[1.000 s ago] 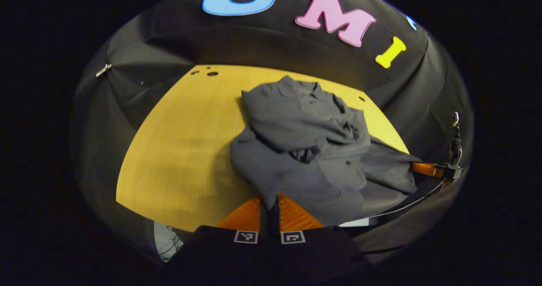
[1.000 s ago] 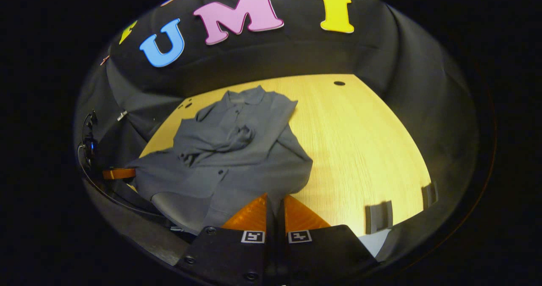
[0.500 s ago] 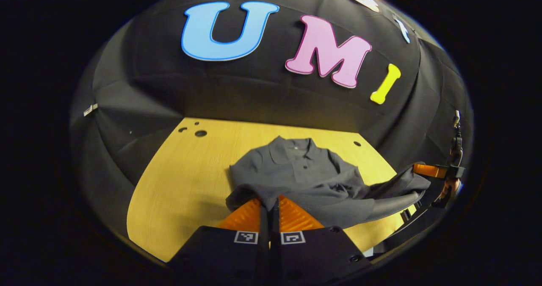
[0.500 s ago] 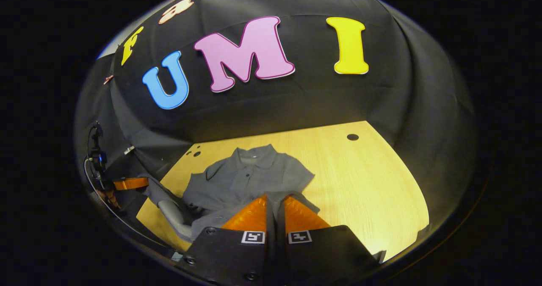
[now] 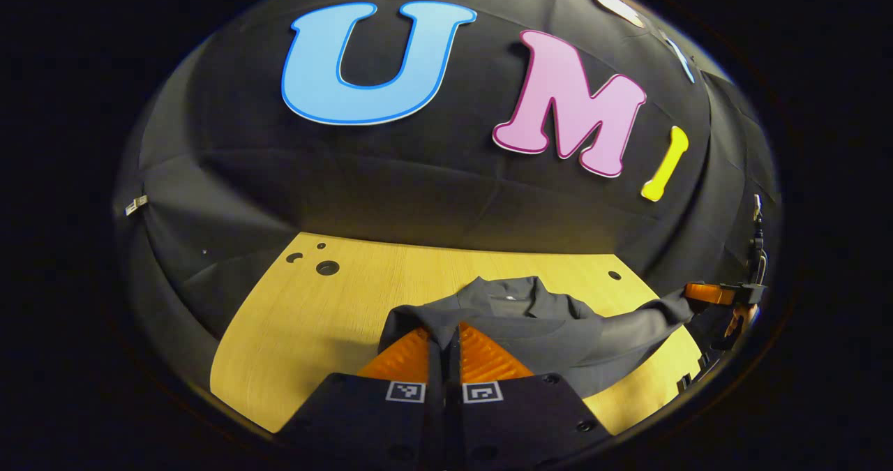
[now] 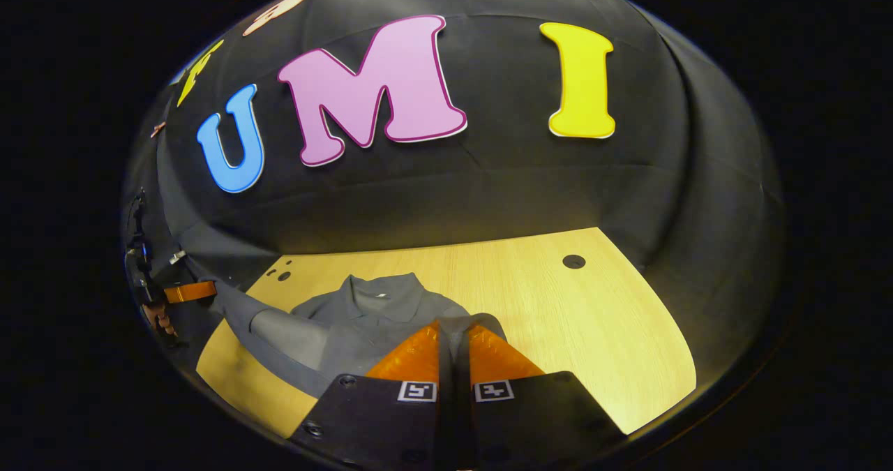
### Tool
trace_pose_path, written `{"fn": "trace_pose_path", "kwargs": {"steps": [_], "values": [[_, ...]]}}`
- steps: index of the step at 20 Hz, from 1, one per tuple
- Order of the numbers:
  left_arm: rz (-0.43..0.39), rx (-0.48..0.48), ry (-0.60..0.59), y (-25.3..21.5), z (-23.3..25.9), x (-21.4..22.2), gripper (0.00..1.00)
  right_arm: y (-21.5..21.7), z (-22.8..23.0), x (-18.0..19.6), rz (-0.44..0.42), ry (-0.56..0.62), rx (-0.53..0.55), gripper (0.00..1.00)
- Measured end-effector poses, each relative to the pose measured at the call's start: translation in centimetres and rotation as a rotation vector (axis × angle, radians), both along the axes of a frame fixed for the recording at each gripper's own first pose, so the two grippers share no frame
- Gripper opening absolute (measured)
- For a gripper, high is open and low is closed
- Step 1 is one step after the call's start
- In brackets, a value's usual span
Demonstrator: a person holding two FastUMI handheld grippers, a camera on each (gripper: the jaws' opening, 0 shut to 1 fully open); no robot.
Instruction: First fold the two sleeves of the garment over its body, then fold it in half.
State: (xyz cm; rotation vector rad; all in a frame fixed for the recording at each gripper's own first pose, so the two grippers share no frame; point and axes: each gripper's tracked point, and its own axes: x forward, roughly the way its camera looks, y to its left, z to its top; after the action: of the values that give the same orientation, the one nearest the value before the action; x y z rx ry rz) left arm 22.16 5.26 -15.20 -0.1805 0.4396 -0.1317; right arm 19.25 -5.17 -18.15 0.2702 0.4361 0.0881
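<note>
While both grippers pinch the grey shirt (image 5: 544, 324), we see its hem held up off the table (image 5: 314, 317), stretched between them. Our left gripper (image 5: 444, 342) has its fingers pressed together with a fold of cloth caught between them at the hem's corner. Our right gripper (image 6: 453, 349) is the same: fingers closed tight, a strip of grey fabric running up through the thin gap.

From the left gripper view we look over the lifted edge toward the collar (image 5: 509, 288), which lies flat on the wood near the far side, close to the booth wall (image 5: 418, 185). The shirt's lower part sweeps off to the right of that view, up to the right gripper (image 5: 708, 293), with a hand (image 5: 732, 317) just under it at the rim.

From the right gripper view we get the mirror of it: collar (image 6: 380, 293) down on the table (image 6: 558, 317), cloth rising in a smooth band toward the left gripper (image 6: 188, 292) at the far left edge, fingers of a hand (image 6: 157, 317) just below it.

We also spot small dark holes (image 5: 324, 267) in the tabletop near the back left, and one hole (image 6: 573, 261) at the back right. We can't tell how the sleeves lie under the lifted fabric.
</note>
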Motion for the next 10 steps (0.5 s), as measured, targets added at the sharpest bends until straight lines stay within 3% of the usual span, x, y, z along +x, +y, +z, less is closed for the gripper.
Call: {"fn": "trace_pose_path", "kwargs": {"steps": [10], "values": [[-0.010,0.112,0.116,-0.2,-9.2,9.6,0.05,0.3,-8.5,8.8,0.000,0.111,-0.044,0.05]]}}
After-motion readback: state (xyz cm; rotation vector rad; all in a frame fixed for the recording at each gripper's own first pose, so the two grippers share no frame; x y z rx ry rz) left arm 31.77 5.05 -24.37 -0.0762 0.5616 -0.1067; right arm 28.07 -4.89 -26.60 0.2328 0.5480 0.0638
